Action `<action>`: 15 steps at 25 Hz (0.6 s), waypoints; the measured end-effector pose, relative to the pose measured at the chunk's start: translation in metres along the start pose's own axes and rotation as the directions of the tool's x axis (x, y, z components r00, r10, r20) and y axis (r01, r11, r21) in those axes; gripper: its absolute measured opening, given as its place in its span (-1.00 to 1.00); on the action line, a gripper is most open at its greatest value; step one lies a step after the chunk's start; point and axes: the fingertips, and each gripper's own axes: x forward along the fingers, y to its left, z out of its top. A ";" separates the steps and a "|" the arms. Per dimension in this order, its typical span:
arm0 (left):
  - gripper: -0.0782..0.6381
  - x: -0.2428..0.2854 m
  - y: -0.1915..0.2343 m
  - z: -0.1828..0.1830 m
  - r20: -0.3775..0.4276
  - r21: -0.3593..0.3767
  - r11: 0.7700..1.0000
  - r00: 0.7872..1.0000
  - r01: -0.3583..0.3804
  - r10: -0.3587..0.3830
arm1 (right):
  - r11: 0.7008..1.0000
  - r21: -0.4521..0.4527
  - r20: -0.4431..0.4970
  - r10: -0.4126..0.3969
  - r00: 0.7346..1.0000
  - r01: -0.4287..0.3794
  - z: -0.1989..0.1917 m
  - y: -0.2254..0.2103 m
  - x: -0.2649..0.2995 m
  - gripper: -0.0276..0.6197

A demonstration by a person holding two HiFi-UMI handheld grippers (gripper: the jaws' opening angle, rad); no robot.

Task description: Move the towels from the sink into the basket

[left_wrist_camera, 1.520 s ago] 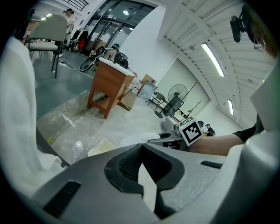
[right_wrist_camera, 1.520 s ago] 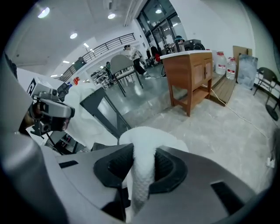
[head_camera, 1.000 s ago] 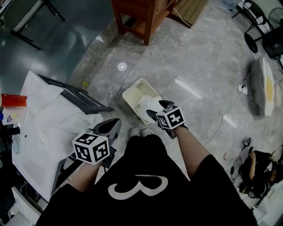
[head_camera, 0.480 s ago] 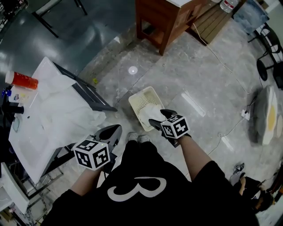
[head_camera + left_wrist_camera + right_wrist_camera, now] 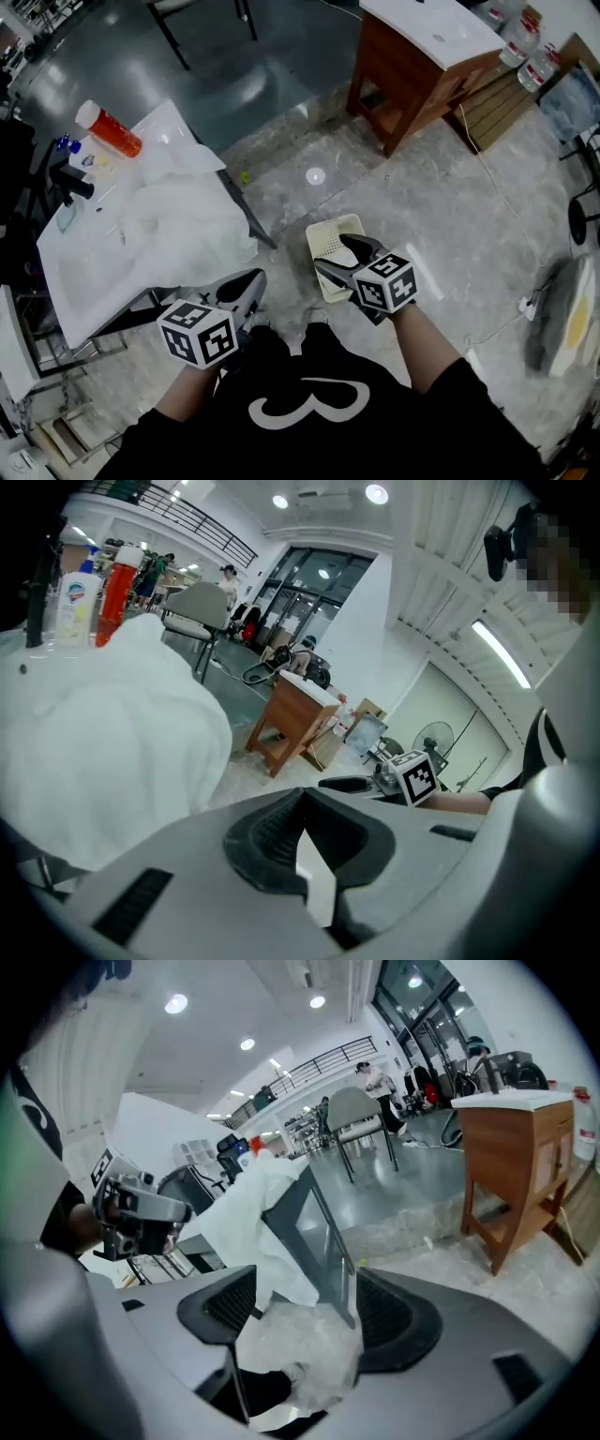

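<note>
White towels [image 5: 178, 220] lie heaped in the white sink [image 5: 70, 272] at the left and hang over its front edge. On the floor stands the cream basket [image 5: 328, 232], its inside partly hidden by my right gripper [image 5: 341, 259]. That gripper hangs over the basket, open and with nothing between its jaws. In the right gripper view [image 5: 300, 1307] only floor and the sink's dark frame [image 5: 323, 1232] show between the fingers. My left gripper [image 5: 246, 286] is beside the sink's front corner, shut and holding nothing. The left gripper view [image 5: 300, 803] has the towels [image 5: 103, 742] bulging at the left.
A wooden stand [image 5: 412, 75] is at the top right of the head view. A red bottle [image 5: 111, 129] and a black tap [image 5: 70, 178] are on the sink's far side. A cable [image 5: 487, 159] runs across the marble floor.
Both grippers have risen. The right gripper has lifted off the white towel in the basket and hangs higher over it. The head view has swung toward the sink and stand.
</note>
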 end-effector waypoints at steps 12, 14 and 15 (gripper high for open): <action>-0.77 -0.118 0.080 0.029 0.117 -0.039 0.997 0.991 -0.064 0.068 | 0.965 -0.240 0.065 0.121 0.990 -0.102 0.118 0.147 0.059 0.06; -0.77 -0.139 0.096 0.036 0.146 -0.047 0.996 0.985 -0.081 0.087 | 0.950 -0.295 0.066 0.123 0.990 -0.099 0.131 0.169 0.073 0.07; -0.77 -0.148 0.103 0.040 0.166 -0.053 0.995 0.982 -0.087 0.095 | 0.944 -0.316 0.065 0.126 0.990 -0.099 0.137 0.179 0.080 0.07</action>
